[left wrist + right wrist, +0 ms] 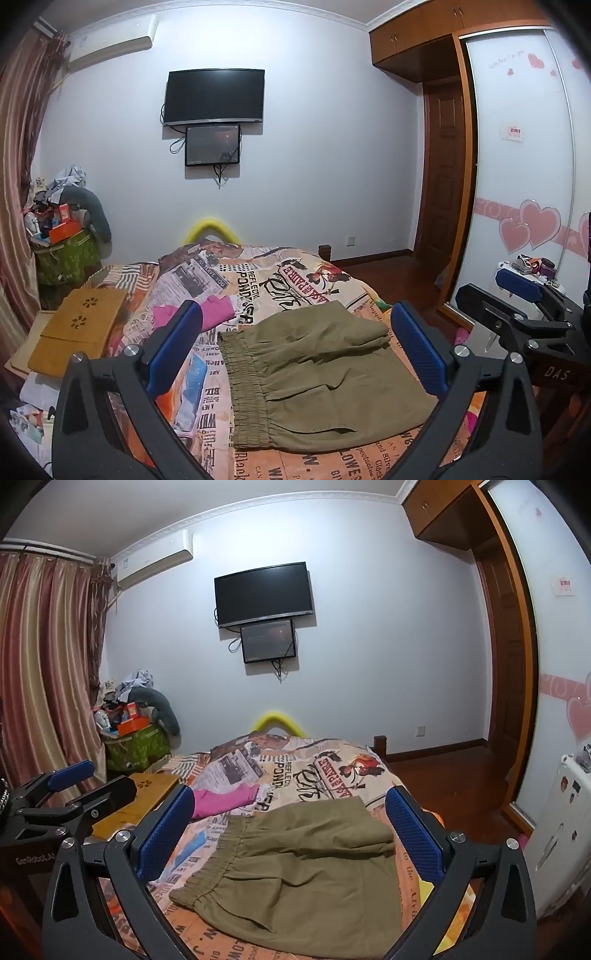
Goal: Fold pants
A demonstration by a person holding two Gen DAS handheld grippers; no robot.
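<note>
Olive-green pants (317, 376) lie folded on the bed, elastic waistband to the left, a folded layer stacked at the far end. In the right wrist view the same pants (299, 871) fill the space ahead. My left gripper (295, 350) hovers above them, open wide, nothing between its blue pads. My right gripper (291, 834) is likewise open and empty over the pants. The right gripper (517, 291) also shows at the right edge of the left wrist view, and the left gripper (70, 779) at the left edge of the right wrist view.
The bed carries a newspaper-print cover (258, 280). A pink garment (218, 310) lies beyond the pants on the left. A wooden lap tray (77, 328) sits at the bed's left side. A cluttered pile (62, 229) stands in the corner; a wardrobe (517, 147) is on the right.
</note>
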